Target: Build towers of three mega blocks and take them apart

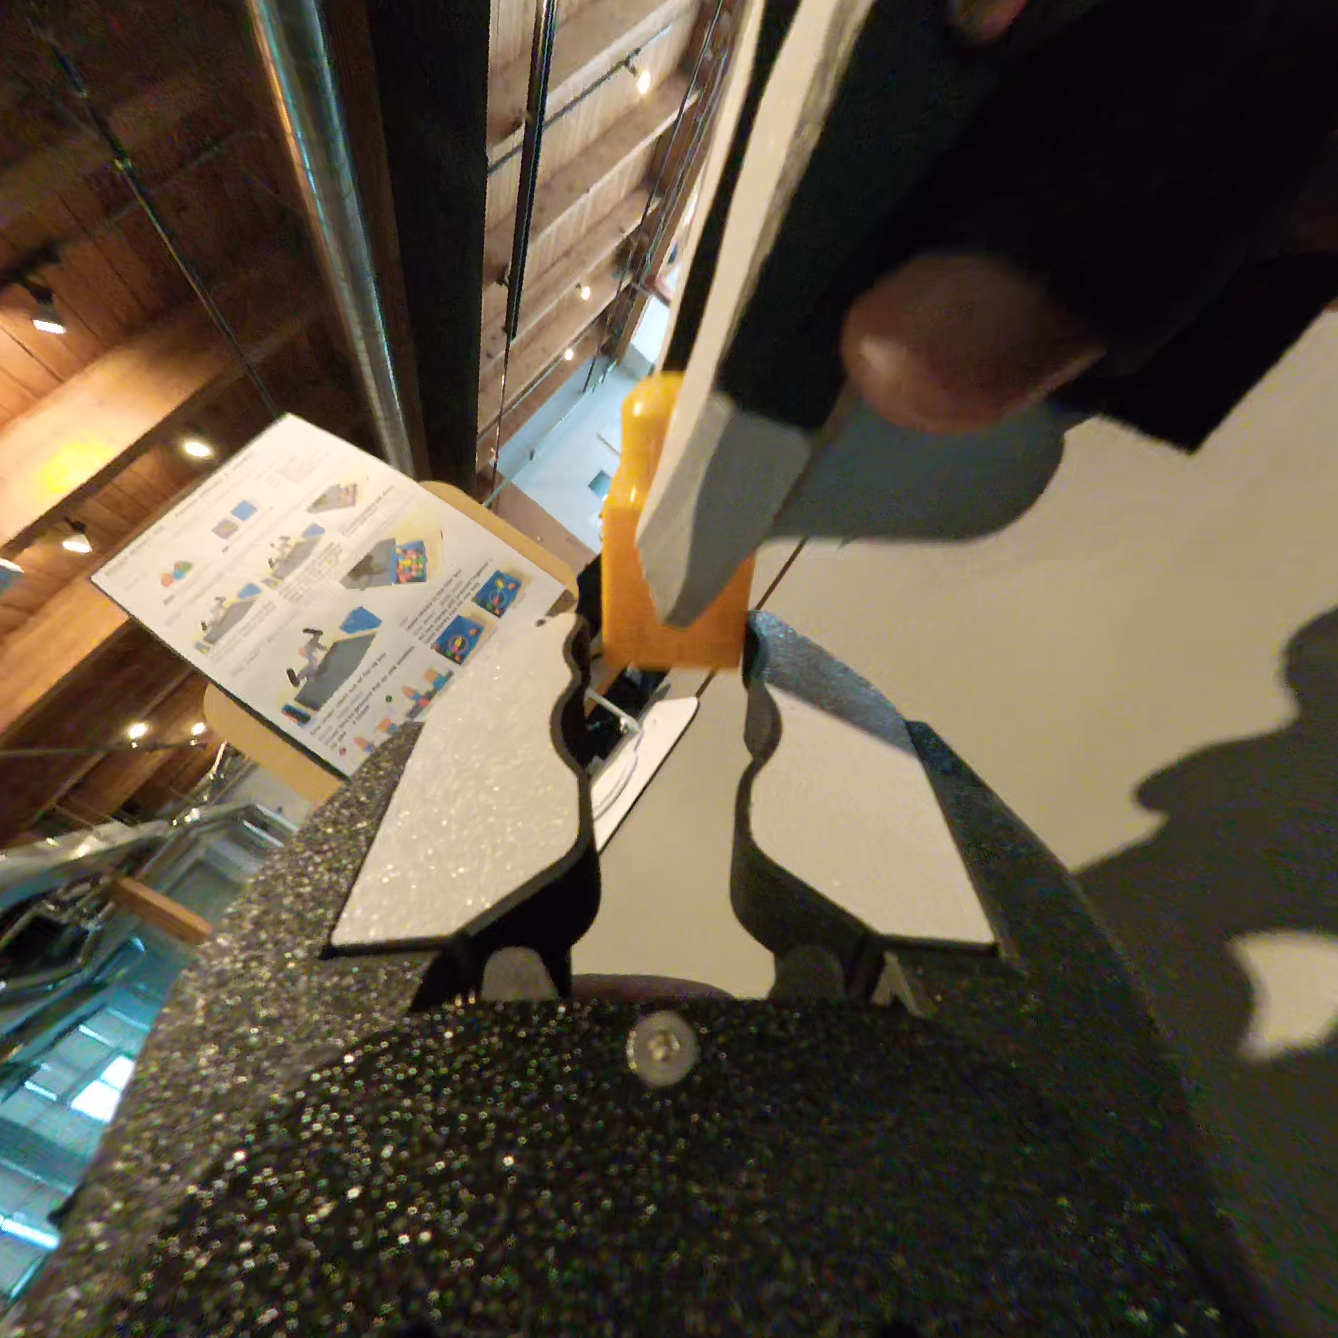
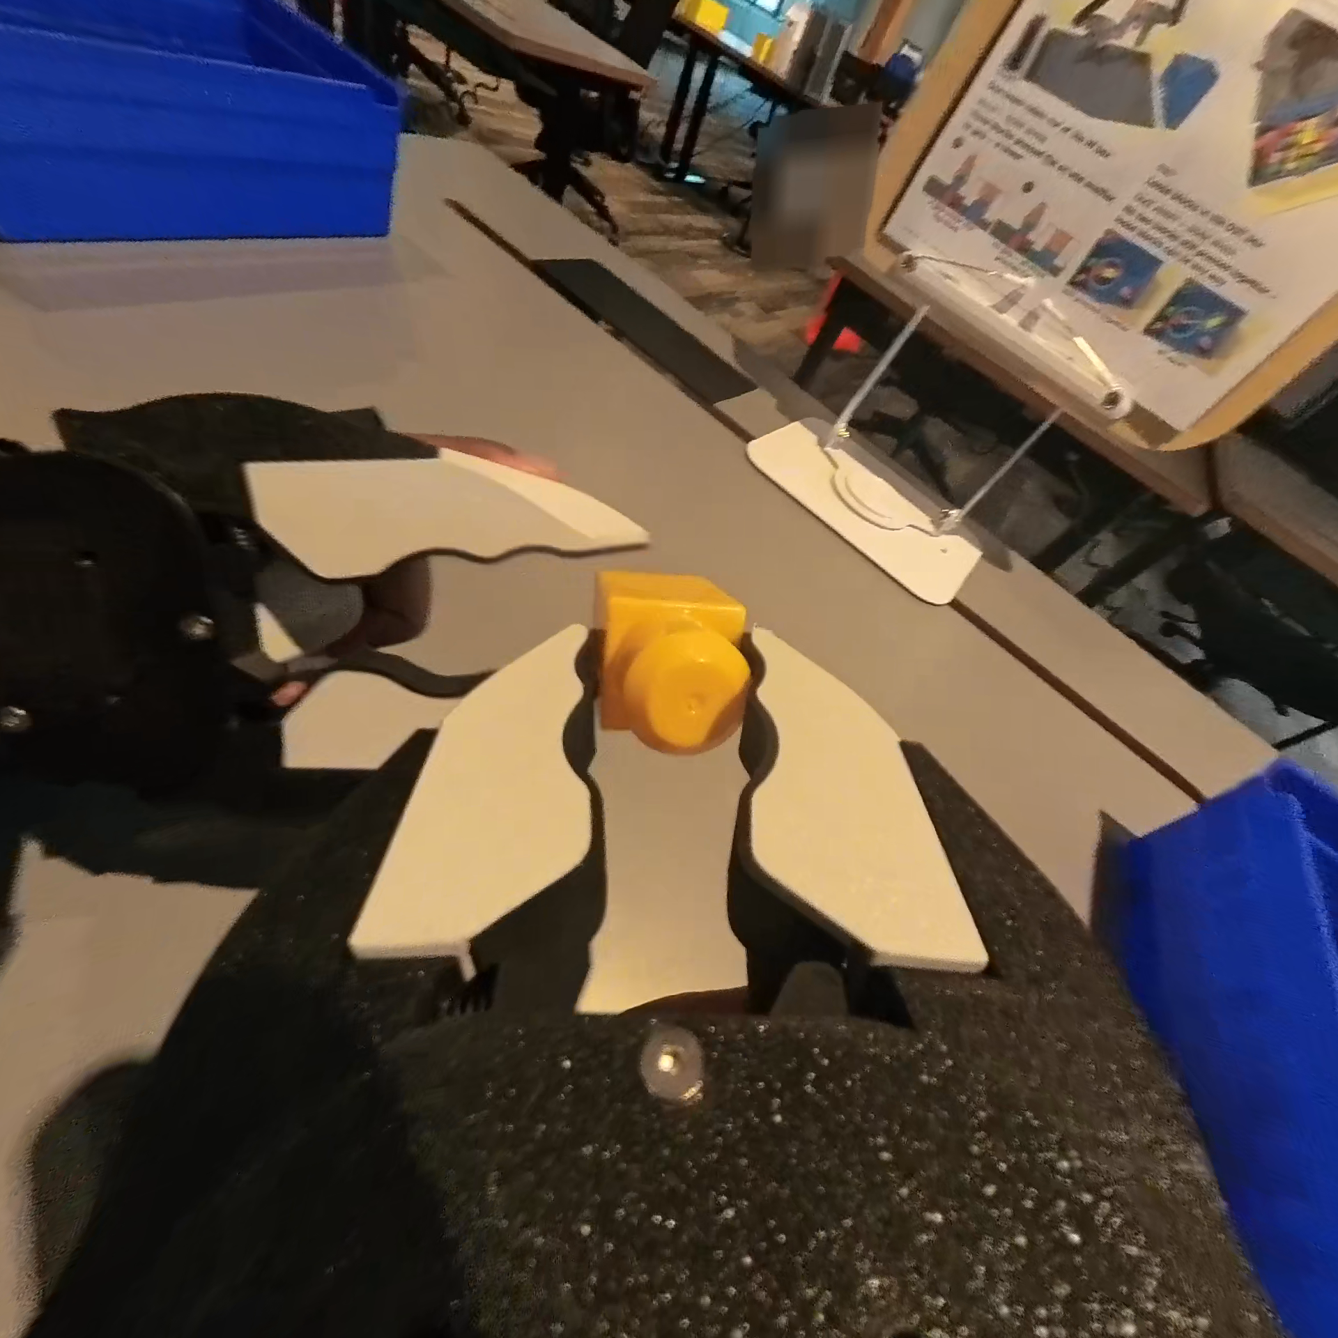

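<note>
One orange mega block point(image 2: 666, 608) is clamped between the tips of my right gripper point(image 2: 670, 651), a little above the grey table point(image 2: 579, 362), with its round stud facing the camera. My left gripper point(image 2: 565, 608) comes in from the left with its jaws apart, and its upper finger point(image 2: 434, 499) reaches just above the block. In the left wrist view the orange block point(image 1: 673, 630) sits right at the tips of my open left gripper point(image 1: 666, 637). A grey finger point(image 1: 709, 507) of the right gripper covers part of it.
A blue bin point(image 2: 181, 123) stands at the far left and another blue bin point(image 2: 1231, 977) is close on the right. An instruction board point(image 2: 1086, 217) on a white-based stand point(image 2: 869, 514) stands at the table's far right edge. A person's thumb point(image 1: 963, 340) shows on the right gripper. Less than 4 cm separates the two grippers' tips.
</note>
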Available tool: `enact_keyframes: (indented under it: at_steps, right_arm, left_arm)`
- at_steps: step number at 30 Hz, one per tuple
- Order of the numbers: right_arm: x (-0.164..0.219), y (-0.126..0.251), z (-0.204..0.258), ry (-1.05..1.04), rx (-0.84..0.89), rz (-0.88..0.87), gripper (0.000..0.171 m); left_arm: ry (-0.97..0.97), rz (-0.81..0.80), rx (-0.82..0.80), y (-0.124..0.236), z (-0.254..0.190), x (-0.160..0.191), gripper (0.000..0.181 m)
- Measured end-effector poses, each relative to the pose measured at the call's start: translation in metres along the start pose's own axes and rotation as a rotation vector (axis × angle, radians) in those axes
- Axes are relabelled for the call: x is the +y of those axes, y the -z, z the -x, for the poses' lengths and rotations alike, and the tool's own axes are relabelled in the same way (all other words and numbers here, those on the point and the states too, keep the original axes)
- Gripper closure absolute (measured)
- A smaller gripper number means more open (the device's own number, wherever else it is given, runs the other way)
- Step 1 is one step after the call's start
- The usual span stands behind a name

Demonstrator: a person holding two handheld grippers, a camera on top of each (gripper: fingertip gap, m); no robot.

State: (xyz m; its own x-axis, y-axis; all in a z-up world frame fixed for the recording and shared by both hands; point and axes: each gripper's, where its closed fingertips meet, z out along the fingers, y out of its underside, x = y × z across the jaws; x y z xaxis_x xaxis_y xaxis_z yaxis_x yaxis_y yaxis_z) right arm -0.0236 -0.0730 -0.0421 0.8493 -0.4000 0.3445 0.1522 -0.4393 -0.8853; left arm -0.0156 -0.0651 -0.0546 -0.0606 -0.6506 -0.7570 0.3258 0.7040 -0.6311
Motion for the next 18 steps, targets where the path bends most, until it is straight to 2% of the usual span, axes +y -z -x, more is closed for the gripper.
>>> enact_keyframes:
  at_steps: [3,6,9,12,13,15,16,18]
  right_arm:
    - [0.0,0.01,-0.038,0.011,0.11,-0.035,0.134]
    - [0.01,0.029,-0.099,0.026,0.319,-0.043,0.134]
    - [0.034,0.057,-0.169,-0.022,0.538,-0.042,0.134]
    - [0.075,0.086,-0.232,-0.131,0.711,-0.013,0.134]
    - [0.094,0.092,-0.248,-0.184,0.735,0.013,0.134]
    - [0.128,0.097,-0.268,-0.288,0.734,0.063,0.12]
    - [0.139,0.099,-0.273,-0.336,0.713,0.059,0.107]
    - [0.145,0.102,-0.275,-0.42,0.651,0.025,0.104]
  left_arm:
    - [0.032,0.039,-0.015,-0.001,0.006,0.009,0.141]
    - [0.029,0.06,-0.009,-0.001,0.004,0.012,0.142]
    - [0.001,0.065,0.015,-0.002,-0.003,0.012,0.144]
    - [-0.017,0.073,0.038,-0.004,-0.01,0.013,0.145]
    - [-0.015,0.076,0.044,-0.004,-0.011,0.013,0.145]
    - [-0.009,0.084,0.052,-0.005,-0.013,0.015,0.145]
    - [-0.008,0.086,0.054,-0.005,-0.013,0.016,0.145]
    - [-0.003,0.092,0.056,-0.005,-0.013,0.017,0.146]
